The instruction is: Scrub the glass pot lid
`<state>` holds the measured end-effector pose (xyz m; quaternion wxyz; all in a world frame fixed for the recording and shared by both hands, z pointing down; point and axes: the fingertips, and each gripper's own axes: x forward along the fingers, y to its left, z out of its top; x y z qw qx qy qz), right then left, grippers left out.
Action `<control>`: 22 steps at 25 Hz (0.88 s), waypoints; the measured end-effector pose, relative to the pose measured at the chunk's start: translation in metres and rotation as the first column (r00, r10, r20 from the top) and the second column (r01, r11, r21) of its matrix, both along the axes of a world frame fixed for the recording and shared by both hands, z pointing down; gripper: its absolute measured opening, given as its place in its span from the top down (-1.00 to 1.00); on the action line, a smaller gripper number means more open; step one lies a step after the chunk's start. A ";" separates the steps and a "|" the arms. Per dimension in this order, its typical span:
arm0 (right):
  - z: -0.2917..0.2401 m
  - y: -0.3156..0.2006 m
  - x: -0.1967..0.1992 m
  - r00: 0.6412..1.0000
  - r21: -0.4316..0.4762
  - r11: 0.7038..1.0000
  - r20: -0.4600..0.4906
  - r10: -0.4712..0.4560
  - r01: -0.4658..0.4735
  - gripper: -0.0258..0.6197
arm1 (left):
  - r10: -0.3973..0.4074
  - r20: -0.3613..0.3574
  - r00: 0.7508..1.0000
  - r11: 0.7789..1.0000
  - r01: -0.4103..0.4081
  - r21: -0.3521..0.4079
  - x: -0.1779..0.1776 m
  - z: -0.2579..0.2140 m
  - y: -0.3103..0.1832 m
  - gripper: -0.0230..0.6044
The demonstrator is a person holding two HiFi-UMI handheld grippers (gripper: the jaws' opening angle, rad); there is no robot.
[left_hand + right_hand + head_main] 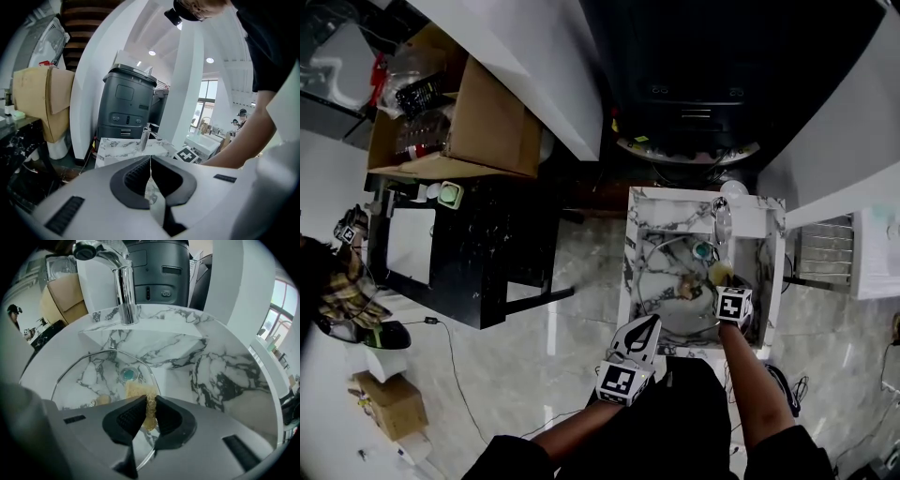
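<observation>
one glass lid (pixel 101 380) lies in one marble sink (pixel 213 376).
two grippers: right gripper (pixel 149 404) pinches one yellow scrub pad (pixel 139 392) over the lid; left gripper (pixel 151 161) hangs outside, jaws together, empty.

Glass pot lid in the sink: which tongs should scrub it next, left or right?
Right. The right tongs pinch the yellow fibrous scrub pad over the round glass pot lid; the left tongs are shut, empty, outside the white marble sink.

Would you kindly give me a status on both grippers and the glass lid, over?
Left gripper shut, empty, outside sink. Right gripper shut on yellow sponge, over glass lid. Lid lies in sink. Nothing in the way.
</observation>
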<state>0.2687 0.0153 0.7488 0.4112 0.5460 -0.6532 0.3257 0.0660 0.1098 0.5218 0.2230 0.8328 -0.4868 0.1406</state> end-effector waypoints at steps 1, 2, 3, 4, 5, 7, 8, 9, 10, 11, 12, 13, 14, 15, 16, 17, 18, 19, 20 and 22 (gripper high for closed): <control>0.000 0.001 0.000 1.000 -0.003 1.000 -0.003 -0.009 0.009 0.73 | -0.002 -0.001 1.000 1.000 0.002 0.000 -0.001 -0.001 0.000 0.87; 0.000 0.002 0.000 1.000 -0.008 1.000 -0.005 -0.014 0.014 0.73 | -0.005 -0.002 1.000 1.000 0.005 0.001 -0.001 -0.002 -0.001 0.87; 0.000 0.004 0.001 1.000 -0.015 1.000 -0.006 -0.017 0.017 0.73 | -0.007 -0.004 1.000 1.000 0.007 0.003 -0.002 -0.004 -0.001 0.87; -0.001 0.006 0.001 1.000 -0.020 1.000 -0.008 -0.019 0.019 0.73 | -0.008 -0.007 1.000 1.000 0.008 0.008 -0.002 -0.004 -0.001 0.87; -0.001 0.008 0.002 1.000 -0.026 0.999 -0.010 -0.022 0.022 0.73 | -0.008 -0.009 1.000 1.000 0.009 0.013 -0.002 -0.005 -0.001 0.87; 0.000 0.014 0.003 1.000 -0.041 0.999 -0.010 -0.025 0.024 0.73 | -0.009 -0.009 1.000 1.000 0.009 0.023 -0.003 -0.006 -0.001 0.87; 0.000 0.016 0.003 1.000 -0.050 0.998 -0.008 -0.027 0.027 0.73 | -0.008 -0.010 1.000 1.000 0.009 0.024 -0.002 -0.007 -0.001 0.87; 0.001 0.018 0.003 0.999 -0.059 0.998 -0.006 -0.034 0.034 0.73 | -0.007 -0.012 1.000 1.000 0.008 0.024 -0.002 -0.008 -0.001 0.87; 0.001 0.020 0.003 0.999 -0.067 0.997 -0.007 -0.043 0.042 0.73 | -0.006 -0.014 1.000 1.000 0.006 0.023 -0.002 -0.008 -0.001 0.87; 0.000 0.022 0.004 0.999 -0.072 0.996 -0.013 -0.053 0.052 0.73 | -0.003 -0.014 1.000 1.000 0.003 0.022 -0.003 -0.009 -0.001 0.87; -0.001 0.022 0.004 0.998 -0.075 0.995 -0.019 -0.066 0.065 0.73 | -0.001 -0.012 1.000 1.000 0.001 0.022 -0.005 -0.010 -0.001 0.87; -0.002 0.024 0.003 0.997 -0.079 0.994 -0.020 -0.079 0.078 0.73 | -0.001 -0.011 1.000 1.000 0.001 0.023 -0.006 -0.010 0.000 0.87; -0.002 0.027 0.002 0.996 -0.088 0.992 -0.017 -0.088 0.086 0.73 | -0.002 -0.011 1.000 1.000 0.002 0.021 -0.008 -0.010 0.002 0.87; -0.001 0.031 0.000 0.996 -0.102 0.991 -0.012 -0.091 0.089 0.73 | -0.003 -0.010 1.000 1.000 0.003 0.018 -0.010 -0.008 0.004 0.87; 0.000 0.035 -0.001 0.995 -0.114 0.989 -0.008 -0.095 0.094 0.73 | -0.003 -0.009 1.000 1.000 0.004 0.014 -0.012 -0.007 0.006 0.87; -0.001 0.037 -0.002 0.994 -0.118 0.987 -0.010 -0.107 0.105 0.73 | -0.003 -0.009 1.000 1.000 0.003 0.013 -0.013 -0.006 0.008 0.87; -0.002 0.037 -0.003 0.992 -0.117 0.986 -0.016 -0.125 0.122 0.73 | -0.004 -0.010 1.000 1.000 0.004 0.015 -0.014 -0.006 0.009 0.87; -0.003 0.036 -0.004 0.989 -0.114 0.983 -0.023 -0.145 0.142 0.73 | -0.004 -0.011 1.000 1.000 0.004 0.017 -0.015 -0.007 0.009 0.87; -0.003 0.036 -0.004 0.986 -0.111 0.981 -0.032 -0.165 0.160 0.73 | -0.005 -0.012 1.000 1.000 0.006 0.018 -0.016 -0.007 0.009 0.87; -0.004 0.037 -0.005 0.978 -0.112 0.974 -0.052 -0.201 0.194 0.73 | -0.010 -0.015 1.000 1.000 0.010 0.019 -0.017 -0.008 0.010 0.87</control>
